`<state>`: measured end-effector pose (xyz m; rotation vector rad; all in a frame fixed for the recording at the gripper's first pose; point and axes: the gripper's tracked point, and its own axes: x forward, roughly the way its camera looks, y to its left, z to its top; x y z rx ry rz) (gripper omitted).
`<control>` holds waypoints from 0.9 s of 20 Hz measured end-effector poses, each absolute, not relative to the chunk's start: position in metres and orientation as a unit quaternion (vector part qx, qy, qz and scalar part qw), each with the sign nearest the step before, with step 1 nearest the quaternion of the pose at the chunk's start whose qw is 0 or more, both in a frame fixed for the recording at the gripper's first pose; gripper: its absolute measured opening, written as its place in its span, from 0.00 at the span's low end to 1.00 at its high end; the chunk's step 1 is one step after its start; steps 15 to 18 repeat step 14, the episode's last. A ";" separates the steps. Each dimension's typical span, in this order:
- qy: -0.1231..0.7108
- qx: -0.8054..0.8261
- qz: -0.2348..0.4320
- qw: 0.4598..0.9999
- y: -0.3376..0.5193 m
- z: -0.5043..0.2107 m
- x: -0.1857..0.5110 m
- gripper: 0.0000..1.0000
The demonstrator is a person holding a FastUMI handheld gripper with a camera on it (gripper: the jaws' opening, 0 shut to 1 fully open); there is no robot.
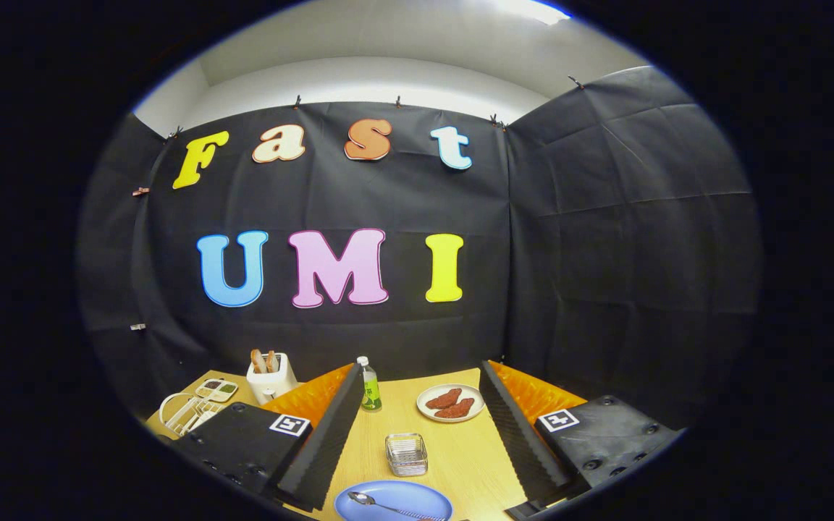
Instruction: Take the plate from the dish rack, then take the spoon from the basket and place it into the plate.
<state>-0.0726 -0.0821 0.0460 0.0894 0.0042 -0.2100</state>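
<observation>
Spoon (388, 507) lay in the blue plate (417, 496) on the desk (460, 449), between the fingers (417, 463) — spread wide, holding nothing. Basket (406, 454) sat just beyond. Advised: withdraw straight back — avoid nudging the plate.

A light wooden tabletop (460, 456) carried everything. Nearest, between the spread fingers, lay a blue plate (417, 496) with a spoon (388, 506) resting in it, bowl to the left. Just beyond the plate stood a small wire basket (407, 454). Farther off and to the right sat a pale plate (450, 402) holding reddish-brown pieces of food. Left of that plate stood a clear bottle (369, 386) with a white cap, upright. At the far left stood a white toaster (272, 380) with bread in its slots, and nearer on that side a white dish rack (189, 411).
</observation>
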 end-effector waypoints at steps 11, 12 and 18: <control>0.004 0.043 -0.103 0.994 -0.075 0.044 -0.073 0.98; 0.002 0.044 -0.103 0.994 -0.074 0.045 -0.072 0.98; -0.001 0.047 -0.101 0.994 -0.072 0.047 -0.071 0.98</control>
